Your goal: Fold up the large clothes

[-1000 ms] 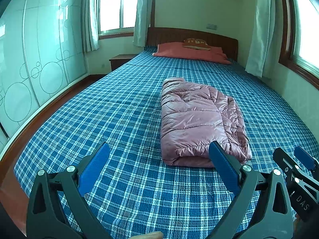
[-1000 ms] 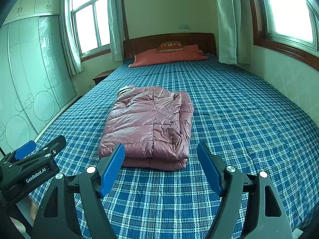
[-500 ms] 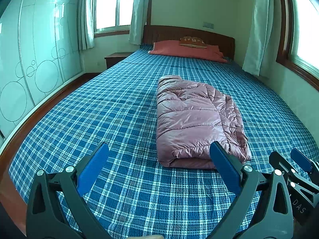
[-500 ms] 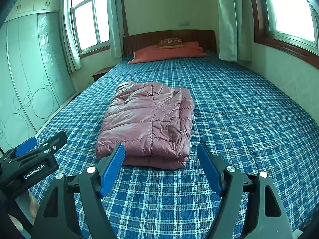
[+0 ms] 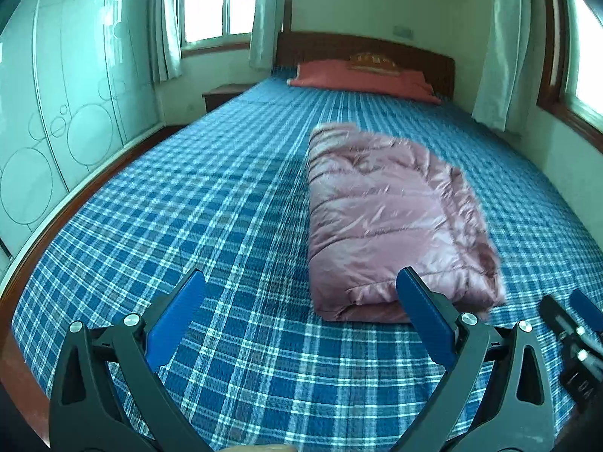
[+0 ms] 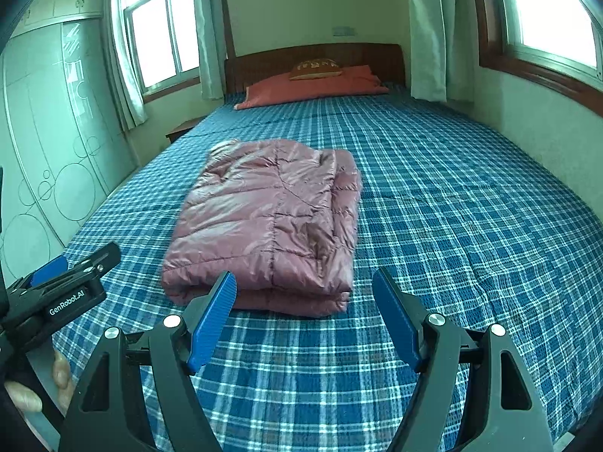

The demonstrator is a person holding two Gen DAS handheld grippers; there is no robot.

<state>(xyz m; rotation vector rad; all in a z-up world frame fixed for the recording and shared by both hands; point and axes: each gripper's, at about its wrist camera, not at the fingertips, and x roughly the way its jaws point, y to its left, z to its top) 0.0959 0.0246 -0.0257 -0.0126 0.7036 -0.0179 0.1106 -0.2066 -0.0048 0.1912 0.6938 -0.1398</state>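
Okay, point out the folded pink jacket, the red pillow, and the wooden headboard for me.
folded pink jacket (image 6: 271, 222), right wrist view, middle of its quilted top layer.
red pillow (image 6: 312, 88), right wrist view, middle of its front face.
wooden headboard (image 6: 377, 56), right wrist view, panel right of the pillow.

blue plaid bed (image 5: 233, 203) with orange pillow (image 5: 361, 79), wooden headboard (image 6: 312, 56), wardrobe (image 5: 56, 113).

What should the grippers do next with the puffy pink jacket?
Probably just pull back and finish. The pink jacket already lies folded in a neat bundle on the bed, and both the left gripper and right gripper are open, holding nothing.
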